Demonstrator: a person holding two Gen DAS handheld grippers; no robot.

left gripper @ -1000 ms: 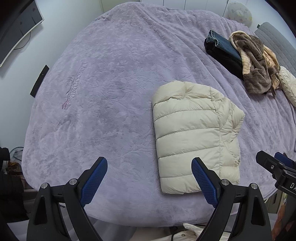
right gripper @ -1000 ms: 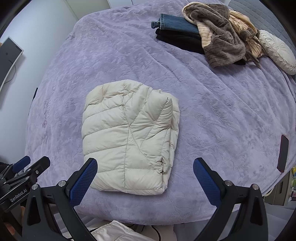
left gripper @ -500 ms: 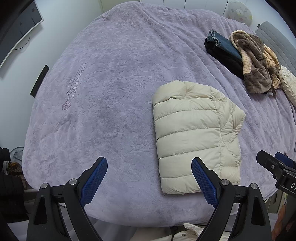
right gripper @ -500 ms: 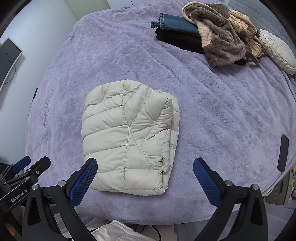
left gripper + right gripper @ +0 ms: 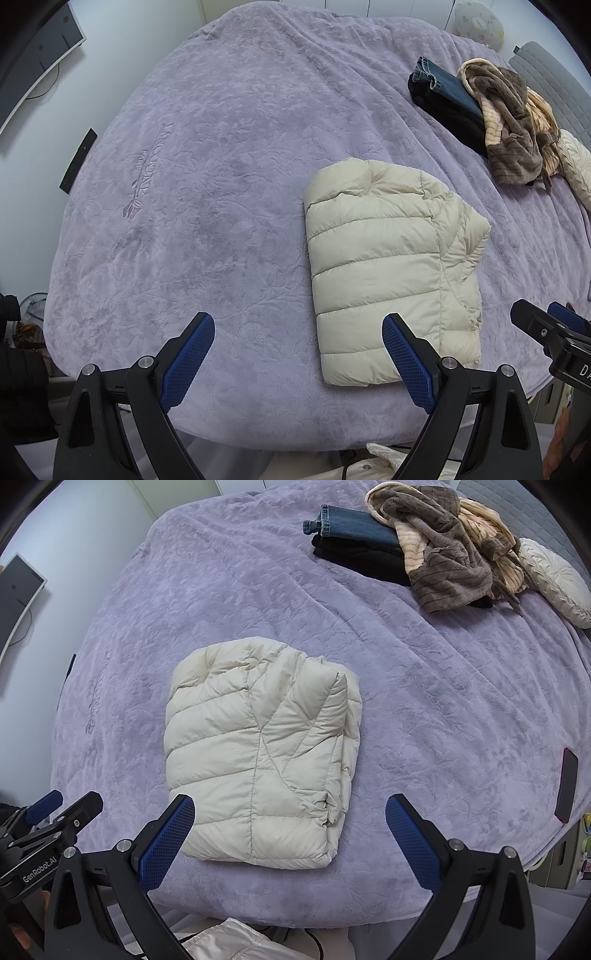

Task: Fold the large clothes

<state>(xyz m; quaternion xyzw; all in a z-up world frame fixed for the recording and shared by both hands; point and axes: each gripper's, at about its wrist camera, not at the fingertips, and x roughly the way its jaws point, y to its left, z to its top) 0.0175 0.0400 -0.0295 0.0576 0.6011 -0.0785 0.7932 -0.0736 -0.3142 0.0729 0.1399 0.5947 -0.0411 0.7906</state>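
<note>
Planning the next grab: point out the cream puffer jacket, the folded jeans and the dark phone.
cream puffer jacket [image 5: 258, 760]: right wrist view, middle of its quilted top.
folded jeans [image 5: 354, 526]: right wrist view, blue top face.
dark phone [image 5: 567, 784]: right wrist view, middle of its screen.

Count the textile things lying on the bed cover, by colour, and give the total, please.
Cream: 2, the folded jacket and the cushion
Blue: 1, the jeans
Black: 1, the garment under the jeans
Brown and peach: 1, the robe; it may be more than one piece
Total: 5
</note>
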